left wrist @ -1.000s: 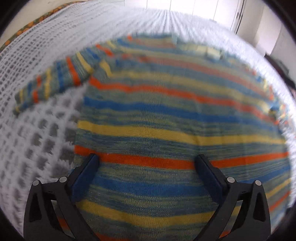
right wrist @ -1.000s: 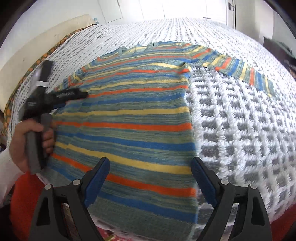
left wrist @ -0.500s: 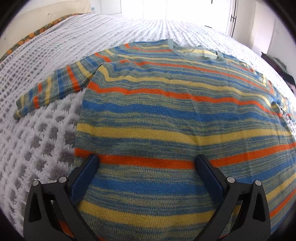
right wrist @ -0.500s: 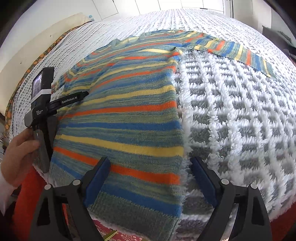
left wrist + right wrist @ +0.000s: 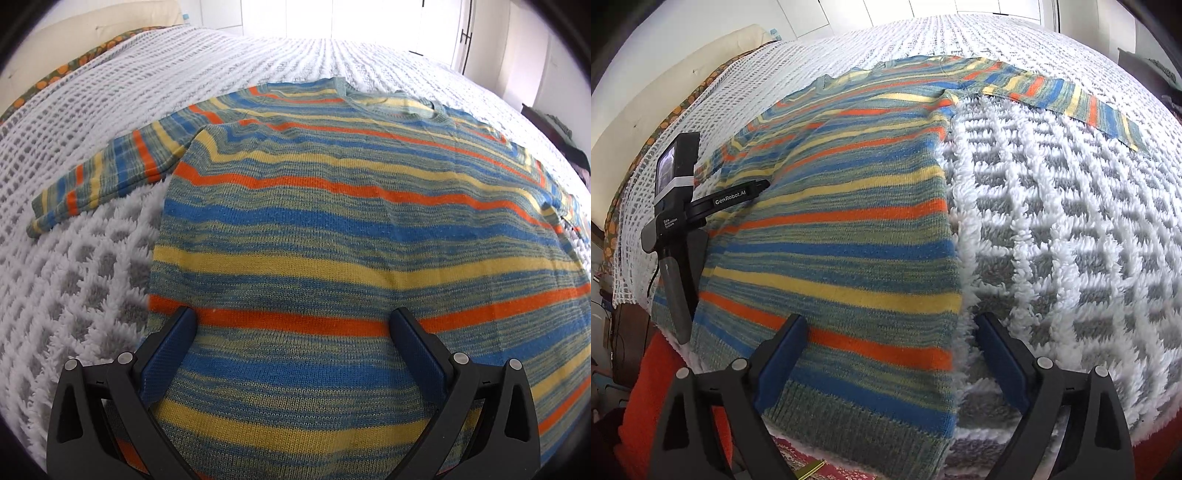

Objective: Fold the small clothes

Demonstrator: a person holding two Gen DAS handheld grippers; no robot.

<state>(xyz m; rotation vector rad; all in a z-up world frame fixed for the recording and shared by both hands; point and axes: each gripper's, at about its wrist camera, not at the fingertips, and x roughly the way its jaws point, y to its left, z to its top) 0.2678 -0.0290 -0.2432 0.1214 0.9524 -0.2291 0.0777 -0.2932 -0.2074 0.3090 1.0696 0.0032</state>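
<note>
Lying flat, the sweater (image 5: 849,229) spreads beneath both opening right tongs (image 5: 892,332).

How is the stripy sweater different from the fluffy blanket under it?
The striped sweater has orange, blue, yellow and green bands; the fluffy blanket is white with grey squares. The sweater's knit looks smooth and flat; the blanket looks shaggy. The sweater lies on top; the blanket spreads well past it on every side. Both are soft cloth lying flat.

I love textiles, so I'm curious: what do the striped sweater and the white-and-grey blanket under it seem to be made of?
Striped sweater: knitted yarn, probably wool or acrylic, matte; fine stitch rows and a ribbed hem show. Blanket: fluffy, shaggy plush, likely synthetic; its tufted white grid stands up around grey squares.
</note>
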